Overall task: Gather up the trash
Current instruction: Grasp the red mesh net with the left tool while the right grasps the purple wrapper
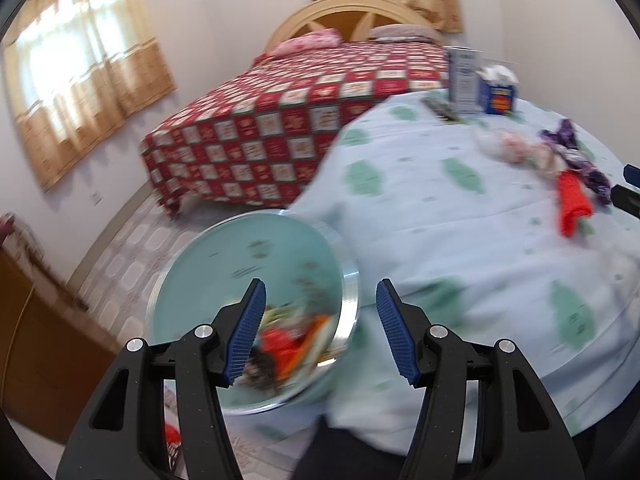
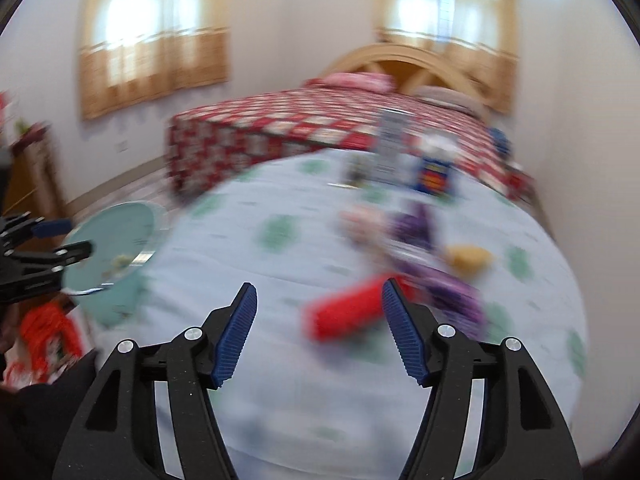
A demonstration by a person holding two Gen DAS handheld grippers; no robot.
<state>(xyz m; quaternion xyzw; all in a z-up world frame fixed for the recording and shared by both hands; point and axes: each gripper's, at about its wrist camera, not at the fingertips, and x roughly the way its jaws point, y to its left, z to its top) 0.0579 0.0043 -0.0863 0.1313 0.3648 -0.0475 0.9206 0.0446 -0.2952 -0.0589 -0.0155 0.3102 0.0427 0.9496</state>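
Observation:
A teal waste bin with a metal rim stands on the floor beside the round table; colourful wrappers lie inside it. My left gripper hangs open over the bin's right rim, nothing between its blue pads. On the table lie a red wrapper, purple wrappers and a pale crumpled piece. My right gripper stands open above the tablecloth, the red wrapper just beyond and between its fingers, untouched. Purple wrappers and a yellow piece lie behind. The bin shows at left.
A white box and a blue tissue box stand at the table's far edge, a dark remote beside them. A bed with a red checked cover fills the room behind. A wooden cabinet stands left.

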